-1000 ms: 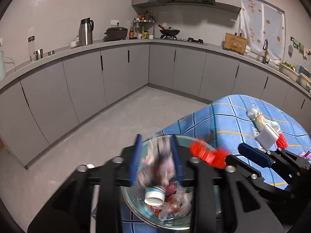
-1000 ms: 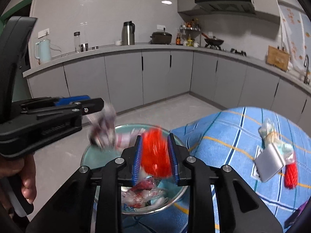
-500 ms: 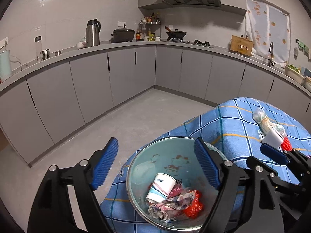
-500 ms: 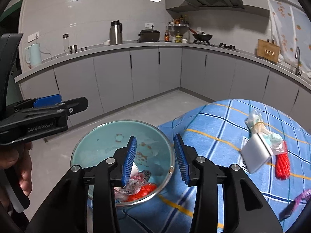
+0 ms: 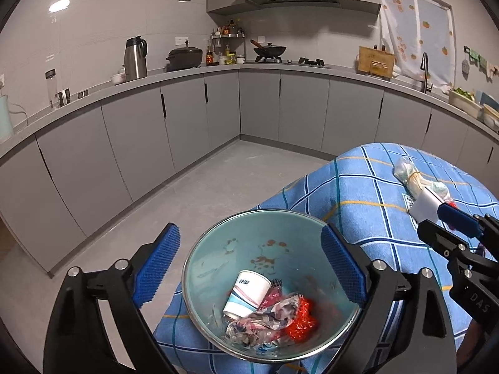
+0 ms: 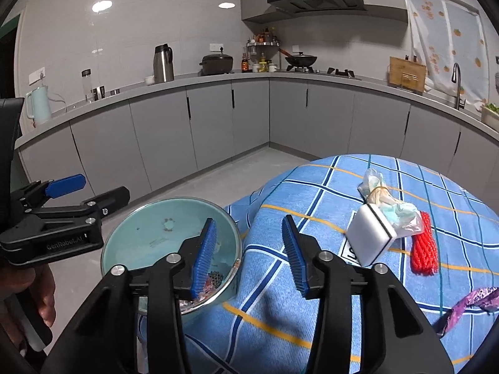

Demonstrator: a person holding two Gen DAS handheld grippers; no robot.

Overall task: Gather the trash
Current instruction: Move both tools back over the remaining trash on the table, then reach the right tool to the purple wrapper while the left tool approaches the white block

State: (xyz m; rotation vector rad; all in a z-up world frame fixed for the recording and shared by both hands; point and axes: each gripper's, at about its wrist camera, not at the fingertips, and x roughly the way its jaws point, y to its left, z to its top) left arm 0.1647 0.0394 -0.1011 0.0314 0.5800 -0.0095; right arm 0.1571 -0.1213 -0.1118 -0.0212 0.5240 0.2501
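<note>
Left tool [image 5: 249,268] spread wide and opening further, nothing between the blue pads [image 5: 157,265], hanging over the glass bowl [image 5: 199,258] with the rim framed by both fingers. Right tool [image 6: 249,252] about half spread, jaws opening, nothing gripped, poised over the bowl's right edge and the bare blue checked cloth [image 6: 312,193]. Left pad of that tool overlapping the bowl [image 6: 140,233] in view, right pad over cloth.

Inside the bowl: a paper cup [image 5: 248,293] lying on its side, a crumpled printed wrapper [image 5: 265,321] just in front of it, a scrap of red mesh [image 5: 301,318] touching the wrapper on the right. Brown smears on the bowl's pale inner wall. Bowl seated at the near left corner of the cloth-draped counter, close to the edge.

Further right on the cloth, uncollected: a white sponge with a dark edge [image 6: 369,237], tilted up on one side; a clear plastic bag bound with a rubber band [image 6: 386,202] touching it behind; a red mesh net [image 6: 424,243] just beside it on the right; a purple foil wrapper [image 6: 471,302] near the right border, apart from the rest.

A person's hand [image 6: 40,296] wrapped on the left tool's handle at the lower left. Beyond, grey kitchen cabinets [image 5: 187,118] in a curve, kettle [image 5: 135,59], wok [image 5: 269,50] on the stove.
</note>
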